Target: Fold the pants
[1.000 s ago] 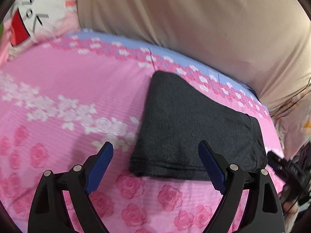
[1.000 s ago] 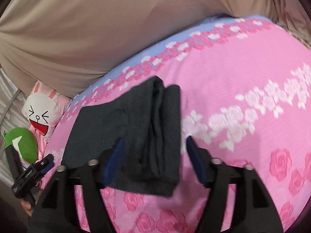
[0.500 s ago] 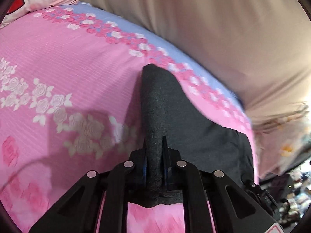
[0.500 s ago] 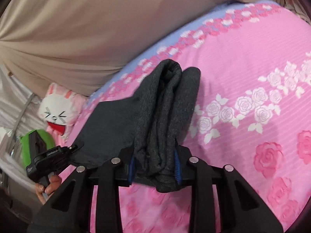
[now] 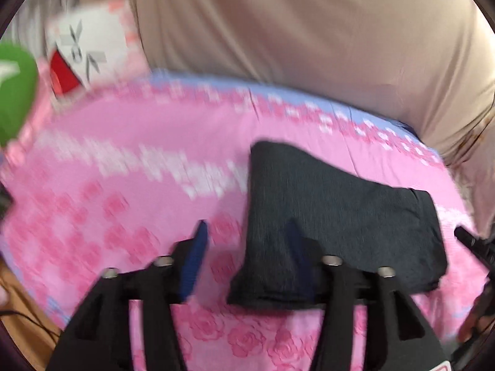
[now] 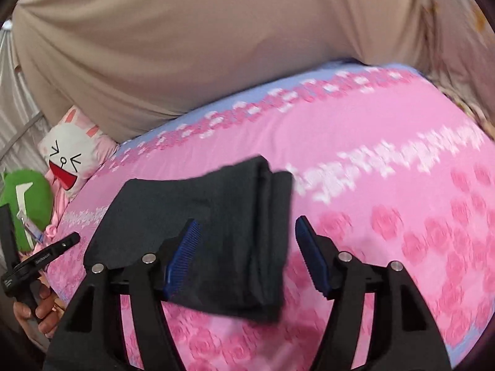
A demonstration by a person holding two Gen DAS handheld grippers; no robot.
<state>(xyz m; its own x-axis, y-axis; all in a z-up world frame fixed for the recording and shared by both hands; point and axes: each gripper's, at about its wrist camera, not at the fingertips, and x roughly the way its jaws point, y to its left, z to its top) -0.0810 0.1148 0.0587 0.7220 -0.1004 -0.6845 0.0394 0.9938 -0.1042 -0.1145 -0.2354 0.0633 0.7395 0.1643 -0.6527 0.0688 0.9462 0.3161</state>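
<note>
Folded pants (image 6: 222, 235) lie flat on bed (image 6: 386, 142). Left tool (image 5: 247, 253) and right tool (image 6: 247, 247) jaws parting, gripping nothing.

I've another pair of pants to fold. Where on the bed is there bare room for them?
The pink sheet is free right of the folded pants, out to its edge. It is crowded left of them: rabbit pillow and green toy.

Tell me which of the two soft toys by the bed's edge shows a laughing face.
The white rabbit toy, with squinting eyes and a wide red open mouth. The green toy beside it shows only a white mark and no face.
</note>
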